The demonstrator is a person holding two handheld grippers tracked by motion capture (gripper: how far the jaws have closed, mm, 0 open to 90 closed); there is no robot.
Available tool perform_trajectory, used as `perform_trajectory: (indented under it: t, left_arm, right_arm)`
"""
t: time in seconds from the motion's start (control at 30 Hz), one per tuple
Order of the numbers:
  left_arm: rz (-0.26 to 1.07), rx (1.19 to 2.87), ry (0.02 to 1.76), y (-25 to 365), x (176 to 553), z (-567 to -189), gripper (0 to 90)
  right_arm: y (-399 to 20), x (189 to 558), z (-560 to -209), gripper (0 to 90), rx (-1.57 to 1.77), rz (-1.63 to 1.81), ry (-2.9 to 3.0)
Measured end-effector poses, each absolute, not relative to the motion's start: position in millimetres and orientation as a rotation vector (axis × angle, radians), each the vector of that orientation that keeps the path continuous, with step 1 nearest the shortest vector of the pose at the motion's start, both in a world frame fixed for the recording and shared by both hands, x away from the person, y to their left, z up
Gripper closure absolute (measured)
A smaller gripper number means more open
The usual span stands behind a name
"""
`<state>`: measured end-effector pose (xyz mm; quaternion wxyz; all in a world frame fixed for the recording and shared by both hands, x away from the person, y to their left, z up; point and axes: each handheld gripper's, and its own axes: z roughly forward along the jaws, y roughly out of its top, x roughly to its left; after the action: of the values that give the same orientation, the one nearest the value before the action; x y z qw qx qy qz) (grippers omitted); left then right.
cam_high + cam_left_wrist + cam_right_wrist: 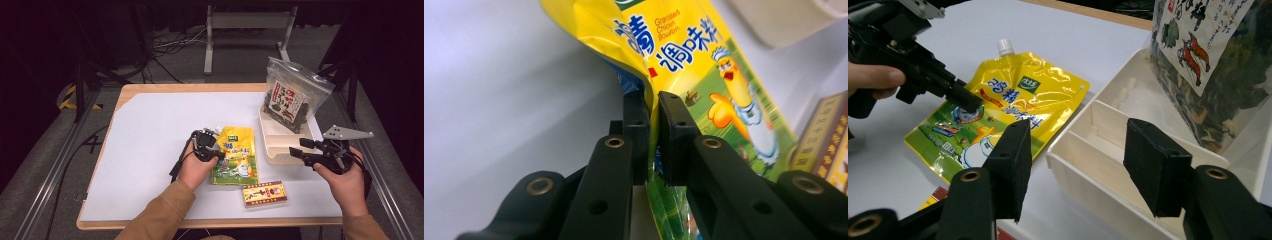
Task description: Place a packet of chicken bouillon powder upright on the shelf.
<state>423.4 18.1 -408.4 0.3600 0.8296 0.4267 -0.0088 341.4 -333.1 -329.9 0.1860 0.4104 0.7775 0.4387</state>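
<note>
high view: left gripper [212, 150] clenched on left edge of yellow pouch [237, 155], flat on table [150, 125], at 9 o'clock from white tray [272, 150]. right gripper [300, 150] released, holding nothing. seaweed bag [290, 100] already in tray; pouch grabbed, not lifted or packed yet.

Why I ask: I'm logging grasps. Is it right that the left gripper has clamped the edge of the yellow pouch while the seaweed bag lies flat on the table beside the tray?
Not quite. The left gripper does clamp the yellow pouch at its edge, but the seaweed bag stands in the white tray, leaning at its far end; the high view shows this.
</note>
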Motion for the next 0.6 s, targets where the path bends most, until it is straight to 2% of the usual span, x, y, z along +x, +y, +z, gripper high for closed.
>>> perform_trajectory:
  t: [0.2,0.6]
  left_arm:
    - [0.044,2.116,1.004,31,417,-390,84.7]
    - [0.158,2.059,0.827,63,394,-360,86.1]
  right_arm:
    - [-324,342,-323,51.8,1.065,1.206,2.225]
    - [-307,342,-306,50.4,0.958,1.182,2.248]
